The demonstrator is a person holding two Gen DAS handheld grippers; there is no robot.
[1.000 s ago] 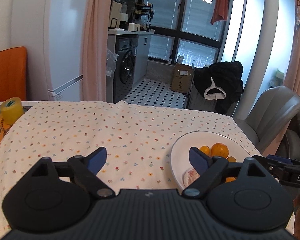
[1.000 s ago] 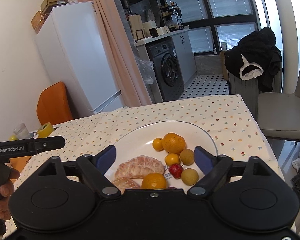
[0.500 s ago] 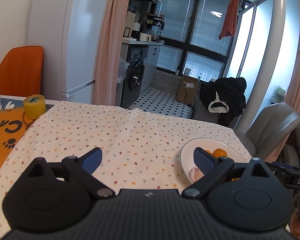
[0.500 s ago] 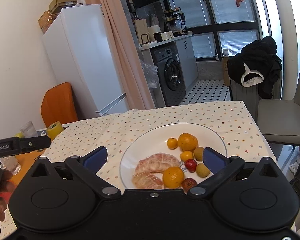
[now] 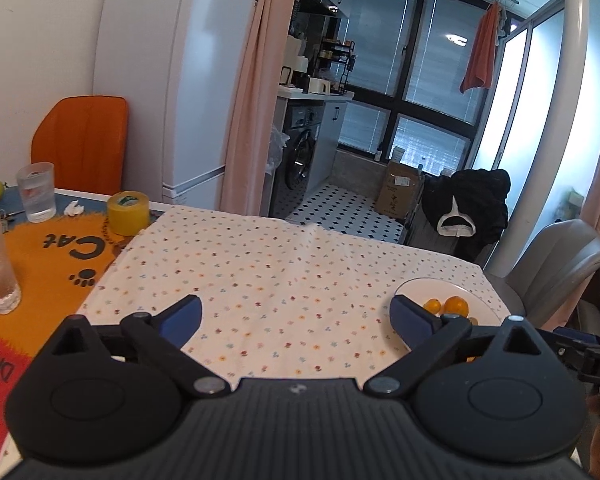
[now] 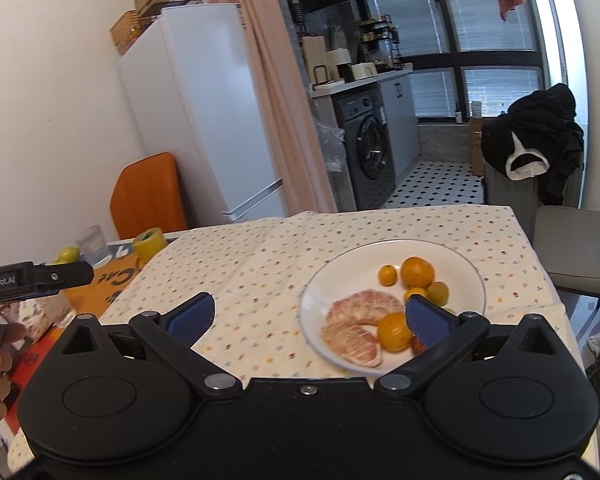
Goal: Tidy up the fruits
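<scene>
Nearest the cameras, both grippers are held above the near edge of the table with nothing between their blue pads: the left gripper (image 5: 296, 316) has its jaws spread wide over bare flowered tablecloth (image 5: 268, 268), and the right gripper (image 6: 306, 314) is likewise spread wide, its right pad hanging over the near side of the white plate (image 6: 456, 258). The plate sits on the tablecloth toward the table's right end, and all the visible fruit to be organized lies in it. At the plate's near side lie two peeled pomelo segments (image 6: 360, 320) touching each other, with an orange (image 6: 394, 330) just right of them and a small red fruit (image 6: 418, 345) partly hidden behind the right pad. Toward the plate's far side sit a larger orange (image 6: 417, 272), a small kumquat (image 6: 387, 275) just left of it, and a greenish-brown round fruit (image 6: 438, 293) nearer. Well left of the plate, beyond the cloth's edge, stand a yellow tape roll (image 5: 127, 213) and a glass (image 5: 37, 192) on an orange mat (image 5: 60, 252).
</scene>
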